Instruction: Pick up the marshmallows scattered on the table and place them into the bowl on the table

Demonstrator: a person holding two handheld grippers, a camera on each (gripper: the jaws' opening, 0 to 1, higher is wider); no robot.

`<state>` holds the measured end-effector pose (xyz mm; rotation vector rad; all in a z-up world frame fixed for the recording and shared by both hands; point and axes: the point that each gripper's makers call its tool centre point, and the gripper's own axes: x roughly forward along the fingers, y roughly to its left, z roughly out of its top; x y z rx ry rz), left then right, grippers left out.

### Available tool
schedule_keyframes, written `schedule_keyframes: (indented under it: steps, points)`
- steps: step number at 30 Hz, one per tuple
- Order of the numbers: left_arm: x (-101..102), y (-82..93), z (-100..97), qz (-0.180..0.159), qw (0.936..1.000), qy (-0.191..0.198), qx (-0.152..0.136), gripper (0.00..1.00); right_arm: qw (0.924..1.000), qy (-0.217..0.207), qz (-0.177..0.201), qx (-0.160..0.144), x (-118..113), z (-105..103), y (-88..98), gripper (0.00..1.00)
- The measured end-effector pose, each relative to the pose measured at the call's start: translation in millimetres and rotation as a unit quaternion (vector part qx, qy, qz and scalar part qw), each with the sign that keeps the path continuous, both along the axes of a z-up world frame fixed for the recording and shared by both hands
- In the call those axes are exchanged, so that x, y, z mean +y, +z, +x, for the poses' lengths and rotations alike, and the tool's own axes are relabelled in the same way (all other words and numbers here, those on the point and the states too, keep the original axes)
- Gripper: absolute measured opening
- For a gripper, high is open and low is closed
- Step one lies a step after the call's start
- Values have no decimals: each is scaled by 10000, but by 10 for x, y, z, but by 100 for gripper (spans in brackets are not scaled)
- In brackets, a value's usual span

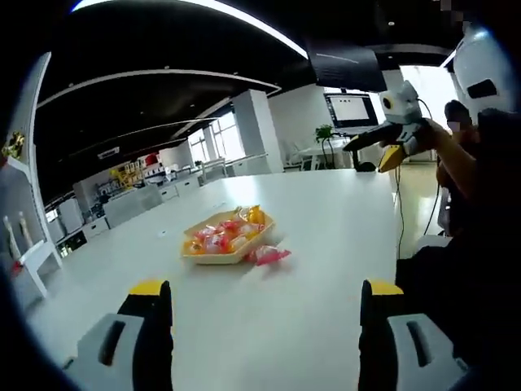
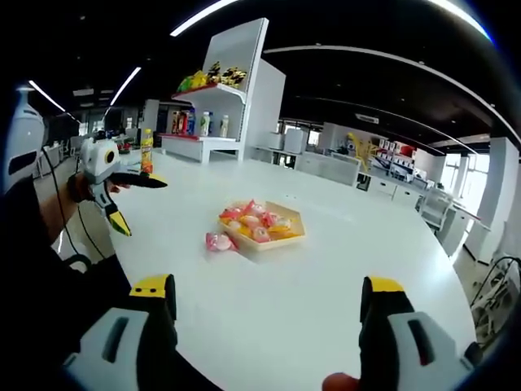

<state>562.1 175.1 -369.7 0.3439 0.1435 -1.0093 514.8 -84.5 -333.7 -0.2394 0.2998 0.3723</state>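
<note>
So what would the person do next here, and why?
Probably lower one open gripper, say the left gripper, toward the pink marshmallow lying on the table beside the bowl: it looks like the only one outside, and both grippers are open, held back.

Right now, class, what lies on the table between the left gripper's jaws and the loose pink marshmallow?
In the left gripper view, nothing: bare white table runs from the left gripper to the pink marshmallow beside the bowl.

Pink marshmallow (image 1: 271, 255), yellow bowl (image 1: 195, 255)
</note>
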Motion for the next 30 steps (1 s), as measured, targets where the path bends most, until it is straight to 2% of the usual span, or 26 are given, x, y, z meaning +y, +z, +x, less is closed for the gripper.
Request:
schedule_keyframes:
  steps: [2, 5, 11, 14, 18, 24, 30]
  points:
    - [65, 76, -16, -63, 9999, 69, -71, 95, 10000, 14, 5, -4, 6, 2, 5, 91]
    - [115, 232, -14, -209, 9990, 185, -341, 95, 10000, 49, 3, -25, 24, -2, 24, 91]
    - [148, 361, -118, -251, 9988, 138, -391, 95, 10000, 21, -1, -43, 6, -16, 38, 91]
    - [174, 359, -93, -216, 9985, 205, -450, 95, 10000, 13, 3, -33, 0, -24, 27, 91]
    - [177, 292, -103, -190, 9991, 228, -306, 95, 10000, 14, 8, -32, 2, -32, 21, 91]
    - [175, 252, -112, -109, 9993, 230, -291, 95, 10000, 12, 23, -24, 1, -31, 17, 91]
    - [225, 194, -57, -83, 9989, 410, -233, 95, 10000, 44, 30, 6, 25, -35, -11, 91]
